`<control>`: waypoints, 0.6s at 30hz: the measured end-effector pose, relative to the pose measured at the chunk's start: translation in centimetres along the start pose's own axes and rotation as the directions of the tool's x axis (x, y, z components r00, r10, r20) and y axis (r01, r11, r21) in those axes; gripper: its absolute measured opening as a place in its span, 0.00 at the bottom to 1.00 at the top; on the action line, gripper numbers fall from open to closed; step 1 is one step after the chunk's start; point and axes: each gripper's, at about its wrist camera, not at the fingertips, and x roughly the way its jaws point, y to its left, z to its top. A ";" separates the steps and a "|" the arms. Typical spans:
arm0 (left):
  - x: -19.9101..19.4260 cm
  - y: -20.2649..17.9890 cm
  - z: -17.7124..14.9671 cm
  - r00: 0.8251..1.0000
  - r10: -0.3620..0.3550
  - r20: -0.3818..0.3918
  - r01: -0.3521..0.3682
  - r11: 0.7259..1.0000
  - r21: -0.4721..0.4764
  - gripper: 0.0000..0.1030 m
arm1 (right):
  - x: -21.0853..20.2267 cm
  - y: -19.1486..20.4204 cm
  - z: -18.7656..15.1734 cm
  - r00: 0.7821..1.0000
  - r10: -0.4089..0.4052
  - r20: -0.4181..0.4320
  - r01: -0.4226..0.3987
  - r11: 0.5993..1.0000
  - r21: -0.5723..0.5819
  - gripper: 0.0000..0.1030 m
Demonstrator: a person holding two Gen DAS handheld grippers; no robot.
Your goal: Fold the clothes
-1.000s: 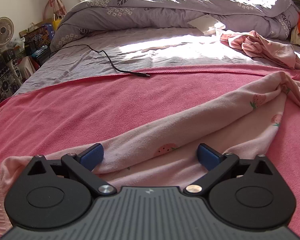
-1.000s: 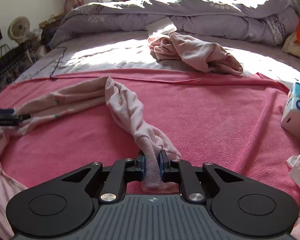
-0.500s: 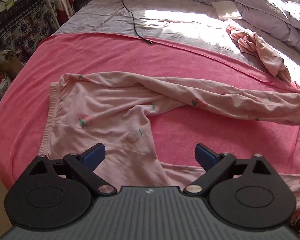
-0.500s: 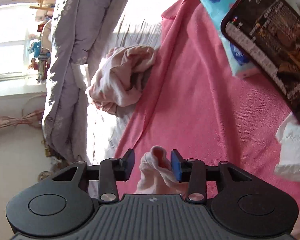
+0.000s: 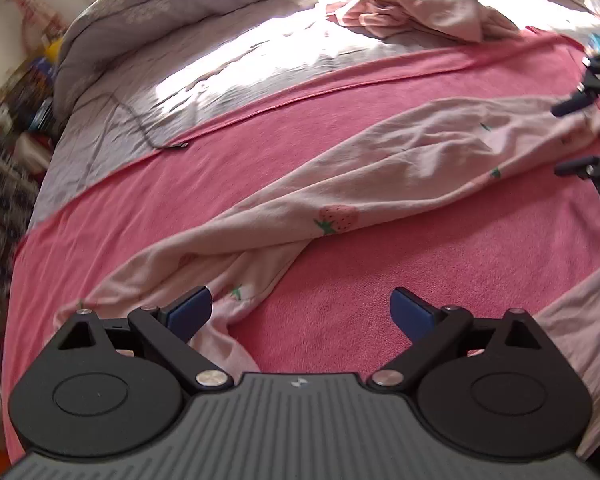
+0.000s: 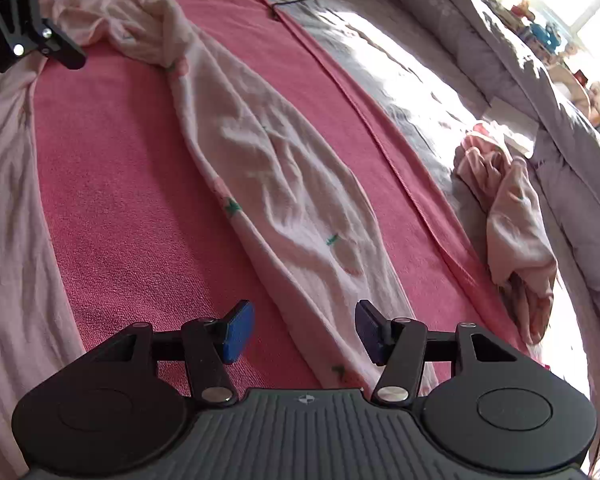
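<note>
Pale pink pyjama trousers (image 5: 380, 184) with a strawberry print lie spread on a pink blanket (image 5: 320, 120). My left gripper (image 5: 302, 312) hangs open over the crotch end, its left pad just above the cloth and holding nothing. My right gripper (image 5: 570, 138) shows at the right edge, open over the far leg's cuff. In the right wrist view that leg (image 6: 284, 184) runs away from my right gripper (image 6: 305, 332). It passes under the gap between the blue pads (image 6: 240, 332), which do not press on it. My left gripper (image 6: 86, 14) shows at the top left.
A second crumpled pink garment (image 5: 412, 16) (image 6: 508, 208) lies on the grey sheet beyond the blanket. A black cable (image 5: 140, 128) trails across the sheet. A bulky grey duvet (image 6: 520, 72) lines the far side. Clutter stands beside the bed at the left.
My right gripper was shut on the leg's cuff, then opened and let it drop onto the blanket. Both hands swung and rolled. The left stayed open and now hangs over the crotch end.
</note>
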 end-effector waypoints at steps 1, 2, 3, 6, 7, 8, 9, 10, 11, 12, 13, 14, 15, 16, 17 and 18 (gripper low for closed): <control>0.6 -0.8 0.2 0.999 0.001 0.037 -0.006 0.991 0.132 0.94 | 0.4 0.2 0.4 1.000 0.008 0.003 -0.008 0.999 -0.031 0.54; 1.1 -1.3 0.2 0.997 0.004 0.076 -0.022 0.971 0.239 0.94 | 0.8 0.4 0.7 1.000 0.016 0.006 -0.016 0.998 -0.061 0.54; 1.7 -1.8 0.2 0.993 0.003 0.117 -0.043 0.940 0.340 0.94 | 1.1 0.4 1.1 1.000 0.024 0.000 -0.024 0.997 -0.077 0.52; 3.9 -1.9 0.4 0.988 0.009 0.152 -0.077 0.892 0.446 0.94 | 2.6 -0.1 1.5 0.998 0.057 -0.034 -0.060 0.992 -0.110 0.46; 4.7 -1.9 0.4 0.987 0.013 0.158 -0.087 0.879 0.469 0.93 | 2.9 -0.2 1.6 0.997 0.068 -0.048 -0.073 0.991 -0.109 0.45; 5.7 -1.9 0.6 0.988 0.028 0.151 -0.097 0.878 0.469 0.88 | 3.2 -0.3 1.4 0.995 0.083 -0.059 -0.089 0.991 -0.104 0.42; 6.7 -1.8 0.9 0.989 0.042 0.139 -0.102 0.882 0.460 0.77 | 3.3 -0.4 1.6 0.994 0.091 -0.067 -0.097 0.991 -0.094 0.39; 7.5 -1.7 1.1 0.991 0.046 0.123 -0.097 0.889 0.447 0.70 | 3.3 -0.6 1.8 0.992 0.099 -0.074 -0.106 0.991 -0.085 0.34; 8.3 -1.4 1.3 0.993 0.045 0.105 -0.085 0.902 0.424 0.57 | 3.3 -0.7 1.9 0.991 0.108 -0.081 -0.114 0.991 -0.075 0.21; 8.4 -1.1 1.6 0.995 0.034 0.093 -0.068 0.914 0.401 0.43 | 3.1 -1.0 2.1 0.992 0.099 -0.082 -0.104 0.993 -0.061 0.13; 8.3 -0.7 1.8 0.996 0.021 0.083 -0.051 0.924 0.378 0.35 | 2.8 -1.3 2.3 0.993 0.089 -0.083 -0.093 0.995 -0.046 0.13; 8.3 -0.4 2.1 0.997 0.008 0.073 -0.033 0.935 0.354 0.16 | 2.3 -2.0 2.5 0.993 0.092 -0.079 -0.093 0.996 -0.015 0.13; 7.8 -0.1 2.4 0.997 0.003 0.079 -0.029 0.941 0.337 0.14 | 1.8 -2.7 2.7 0.993 0.094 -0.074 -0.093 0.996 0.017 0.13; 7.1 0.4 2.9 0.995 -0.005 0.096 -0.025 0.949 0.315 0.14 | 1.3 -3.4 2.9 0.993 0.097 -0.069 -0.093 0.994 0.049 0.13; 6.3 1.0 3.3 0.993 -0.014 0.114 -0.021 0.956 0.293 0.13 | 0.8 -4.5 3.2 0.993 0.098 -0.065 -0.092 0.992 0.091 0.13; 5.7 1.7 4.0 0.992 -0.027 0.124 -0.006 0.964 0.266 0.13 | 0.3 -5.6 3.5 0.993 0.100 -0.061 -0.091 0.987 0.134 0.13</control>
